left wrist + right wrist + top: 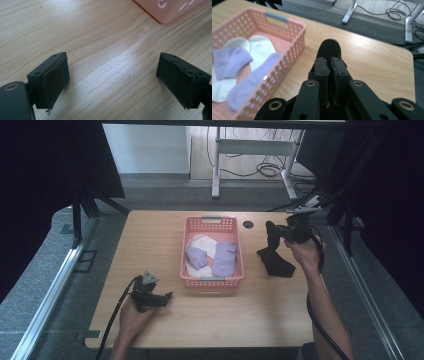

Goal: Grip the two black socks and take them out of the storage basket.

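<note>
I have the black sock [274, 254] pinched in my right gripper [280, 233], lifted at the right side of the surface [150, 227], just beside the pink basket [212, 279]. In the high view it hangs from the jaws with its lower end spread on the wood, so I judge it is only partly raised. In the right gripper view the jaws stand nearly together with the dark fabric [329, 50] bunched between and past them.

My left gripper [167, 295] rests low at the near left, well apart from the sock, its jaws spread wide over bare wood with nothing between them; a corner of the basket [170, 10] shows at the top of its view.

As I read it, the step in hand is carrying this sock over to the basket, where purple socks [224, 259] and white socks [202, 241] already lie. The next move calls for raising the sock until its trailing end clears the basket's right wall, swinging it left over the open middle, then parting the jaws.

Hard to make out: how much fabric the jaws actually hold, since the sock is black against black pads. How many socks lie in the basket I cannot count for certain, because they overlap.
</note>
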`<state>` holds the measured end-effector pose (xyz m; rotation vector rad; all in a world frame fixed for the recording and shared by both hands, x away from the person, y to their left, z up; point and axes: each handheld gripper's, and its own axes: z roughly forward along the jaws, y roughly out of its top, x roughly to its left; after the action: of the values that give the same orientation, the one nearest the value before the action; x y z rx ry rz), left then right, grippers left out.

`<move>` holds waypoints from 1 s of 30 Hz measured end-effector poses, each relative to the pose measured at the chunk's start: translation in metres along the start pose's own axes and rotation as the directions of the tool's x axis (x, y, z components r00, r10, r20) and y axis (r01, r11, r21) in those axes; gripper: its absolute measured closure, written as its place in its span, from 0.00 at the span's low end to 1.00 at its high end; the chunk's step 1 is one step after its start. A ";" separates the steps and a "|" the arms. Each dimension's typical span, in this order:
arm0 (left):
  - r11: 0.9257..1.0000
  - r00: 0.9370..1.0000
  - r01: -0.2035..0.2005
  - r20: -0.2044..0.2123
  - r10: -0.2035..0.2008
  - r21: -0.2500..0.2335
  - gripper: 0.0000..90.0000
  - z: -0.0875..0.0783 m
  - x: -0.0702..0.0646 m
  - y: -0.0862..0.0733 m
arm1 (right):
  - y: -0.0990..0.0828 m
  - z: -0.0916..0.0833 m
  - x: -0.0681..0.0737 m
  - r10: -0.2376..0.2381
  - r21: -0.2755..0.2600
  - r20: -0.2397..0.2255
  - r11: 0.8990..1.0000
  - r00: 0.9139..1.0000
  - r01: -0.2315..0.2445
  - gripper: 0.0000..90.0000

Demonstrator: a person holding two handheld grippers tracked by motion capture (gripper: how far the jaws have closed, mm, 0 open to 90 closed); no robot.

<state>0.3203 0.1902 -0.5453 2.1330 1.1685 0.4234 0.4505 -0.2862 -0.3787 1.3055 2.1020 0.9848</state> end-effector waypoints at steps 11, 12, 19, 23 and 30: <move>1.000 1.000 0.001 0.000 -0.001 0.000 0.12 0.000 0.000 0.000 | -0.034 0.026 -0.006 0.007 0.082 0.038 0.997 0.999 -0.010 0.94; 1.000 1.000 0.005 0.000 -0.005 -0.003 0.12 0.000 0.000 0.000 | -0.038 0.029 -0.007 0.008 0.092 0.041 0.996 0.999 -0.012 0.93; 1.000 1.000 0.006 0.000 -0.006 -0.004 0.12 0.000 0.000 0.000 | -0.066 0.051 -0.009 0.019 0.168 0.044 0.985 0.999 -0.026 0.93; 1.000 1.000 0.006 0.000 -0.006 -0.005 0.12 0.000 0.000 0.000 | -0.075 0.057 -0.009 0.033 0.187 0.034 0.981 0.999 -0.039 0.92; 1.000 1.000 0.006 0.000 -0.006 -0.003 0.12 0.000 0.000 0.000 | -0.069 0.050 -0.010 0.045 0.158 0.000 0.986 0.999 -0.045 0.72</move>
<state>0.3202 0.1898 -0.5455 2.1263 1.1730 0.4224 0.4514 -0.2993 -0.4631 1.4344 2.2005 0.8530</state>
